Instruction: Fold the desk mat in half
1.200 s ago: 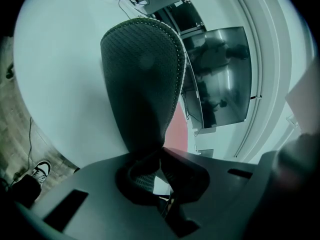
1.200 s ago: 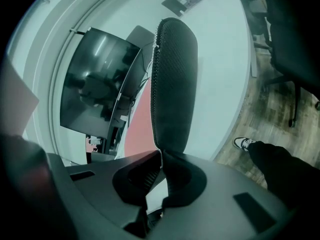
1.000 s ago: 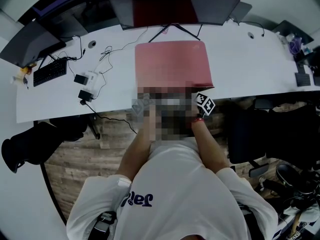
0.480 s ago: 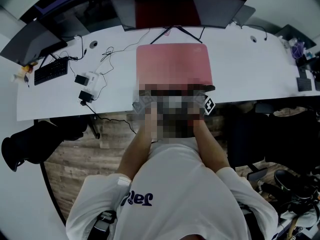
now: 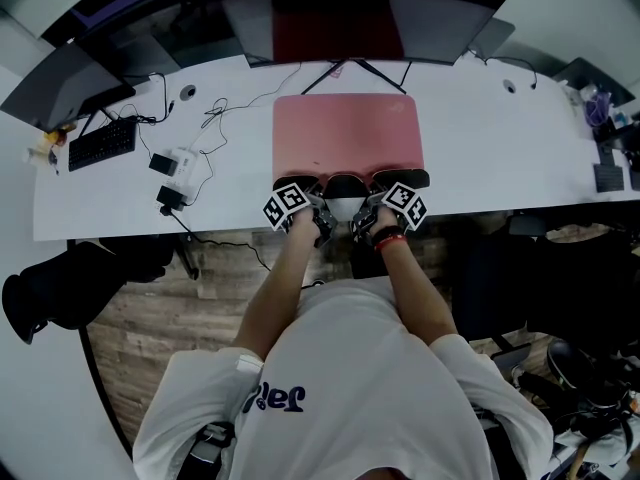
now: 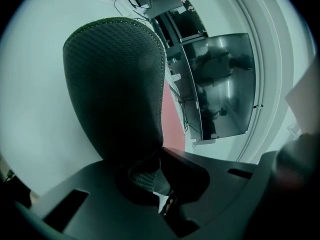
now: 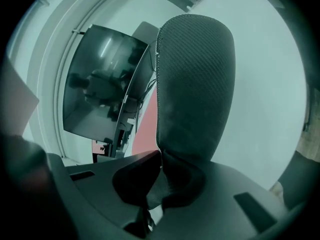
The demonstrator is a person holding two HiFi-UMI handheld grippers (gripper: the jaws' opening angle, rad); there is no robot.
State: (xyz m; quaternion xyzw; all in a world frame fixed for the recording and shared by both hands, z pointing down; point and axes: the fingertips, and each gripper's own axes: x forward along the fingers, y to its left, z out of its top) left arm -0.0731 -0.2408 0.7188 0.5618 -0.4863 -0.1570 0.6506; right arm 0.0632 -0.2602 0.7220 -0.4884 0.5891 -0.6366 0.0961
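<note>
Left gripper: pinched shut on the near left corner of the desk mat, whose dark underside is turned up.
Right gripper: clamped likewise on the near right corner.
Desk mat: laid at frame centre on the table, its long axis left-to-right along the front edge.

The head view looks steeply down from above the person onto the white desk, well off, taking in the whole desk mat and the monitors at the far edge; the left gripper sits at the mat's near left corner and the right gripper at its near right corner. The left gripper view rides at its corner and faces the far edge along its own jaws, so close that the mat's dark underside fills the middle; the right gripper view mirrors it. All three views share the desk mat, the desk top and the monitors.
</note>
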